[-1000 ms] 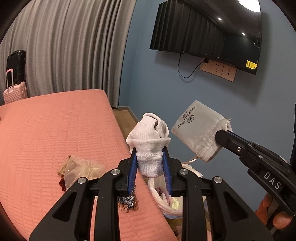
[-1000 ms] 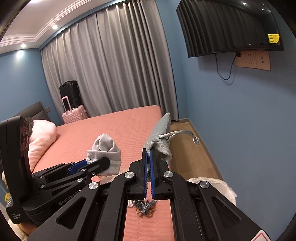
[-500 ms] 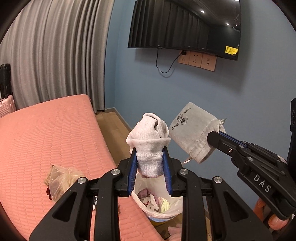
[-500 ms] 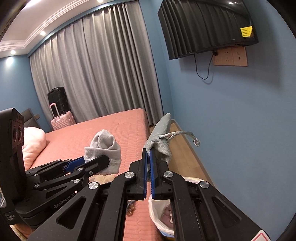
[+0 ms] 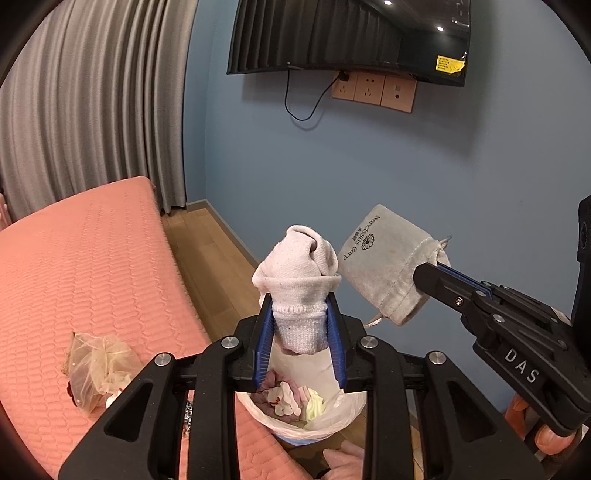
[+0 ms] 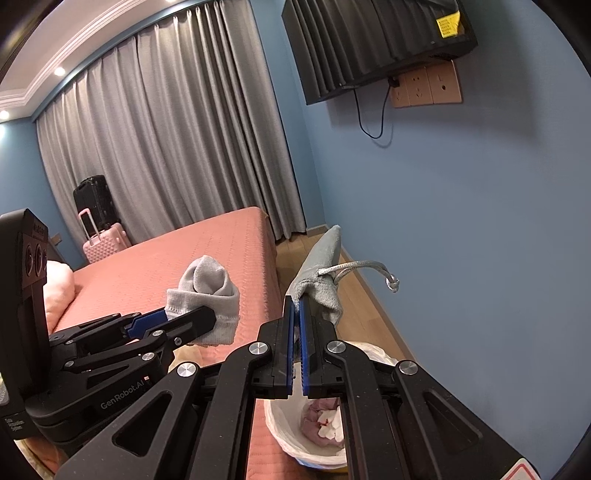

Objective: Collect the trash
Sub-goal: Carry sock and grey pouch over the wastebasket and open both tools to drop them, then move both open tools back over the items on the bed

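My left gripper (image 5: 299, 302) is shut on a white rolled sock (image 5: 297, 273) and holds it above a trash bin lined with a white bag (image 5: 332, 413). The sock also shows in the right wrist view (image 6: 207, 295). My right gripper (image 6: 295, 301) is shut on a grey drawstring pouch (image 6: 321, 273), held just right of the sock and over the bin (image 6: 284, 435). The pouch (image 5: 384, 262) has dark lettering and a flower mark. The bin holds crumpled tissues and cloth.
A pink bed (image 5: 74, 266) lies to the left with a crumpled clear plastic bag (image 5: 98, 369) near its edge. A blue wall with a TV (image 5: 347, 33) and sockets is ahead. Suitcases (image 6: 99, 229) stand by the grey curtain. Wooden floor runs between bed and wall.
Both grippers have swung right, off the bed edge, with their loads. The lined bin has come into full view beneath them. Both grips are unchanged.
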`<state>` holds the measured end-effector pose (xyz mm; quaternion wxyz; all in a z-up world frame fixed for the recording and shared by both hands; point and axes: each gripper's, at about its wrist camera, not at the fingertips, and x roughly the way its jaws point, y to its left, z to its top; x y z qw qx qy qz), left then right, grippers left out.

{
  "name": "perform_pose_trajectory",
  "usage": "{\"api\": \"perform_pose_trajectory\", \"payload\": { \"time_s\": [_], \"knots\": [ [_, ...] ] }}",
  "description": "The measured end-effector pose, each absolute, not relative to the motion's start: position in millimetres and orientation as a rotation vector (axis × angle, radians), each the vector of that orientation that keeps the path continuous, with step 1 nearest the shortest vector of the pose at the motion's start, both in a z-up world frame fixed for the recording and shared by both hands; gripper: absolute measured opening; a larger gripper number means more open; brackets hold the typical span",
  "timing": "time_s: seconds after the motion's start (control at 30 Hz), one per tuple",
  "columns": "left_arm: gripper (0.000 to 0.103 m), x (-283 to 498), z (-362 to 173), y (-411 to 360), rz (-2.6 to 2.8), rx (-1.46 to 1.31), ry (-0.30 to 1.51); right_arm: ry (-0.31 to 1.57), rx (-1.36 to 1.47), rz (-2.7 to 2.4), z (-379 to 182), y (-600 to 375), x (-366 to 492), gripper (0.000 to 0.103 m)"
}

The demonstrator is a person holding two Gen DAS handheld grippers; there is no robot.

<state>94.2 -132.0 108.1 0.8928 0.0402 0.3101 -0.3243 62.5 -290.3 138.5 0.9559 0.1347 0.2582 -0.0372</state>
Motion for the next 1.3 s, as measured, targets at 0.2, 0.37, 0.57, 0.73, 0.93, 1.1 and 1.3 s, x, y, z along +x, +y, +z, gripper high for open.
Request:
{"api": "perform_pose_trajectory", "payload": {
  "time_s": [0.2, 0.37, 0.57, 0.73, 0.93, 1.1, 1.3],
  "knots": [
    [0.034, 108.3, 95.6, -143.8, -0.676, 0.074, 0.671, 0.554, 0.268, -0.087, 125.5, -292.7, 76.0, 0.003],
    [0.059, 114.0, 90.4, -143.8, -0.64, 0.061, 0.668, 0.565, 0.251, -0.108, 117.9, -289.4, 83.1, 0.007],
    [0.06, 114.6, 86.8, -141.3, -0.615, 0.077, 0.664, 0.578, 0.245, -0.105, 113.8, -283.0, 85.3, 0.007],
    [0.06, 114.6, 87.1, -135.7, -0.604, 0.068, 0.665, 0.579, 0.241, -0.096, 115.3, -275.5, 85.2, 0.014],
    [0.06, 112.5, 90.1, -122.1, -0.586, 0.052, 0.658, 0.578, 0.241, -0.08, 116.4, -261.7, 81.4, 0.022],
    [0.06, 113.4, 92.3, -113.7, -0.568, 0.037, 0.659, 0.587, 0.24, -0.061, 114.4, -247.8, 79.7, 0.022],
    [0.06, 113.6, 91.0, -98.7, -0.544, 0.016, 0.662, 0.596, 0.227, -0.034, 113.6, -228.1, 78.1, 0.022]
  ]
}}
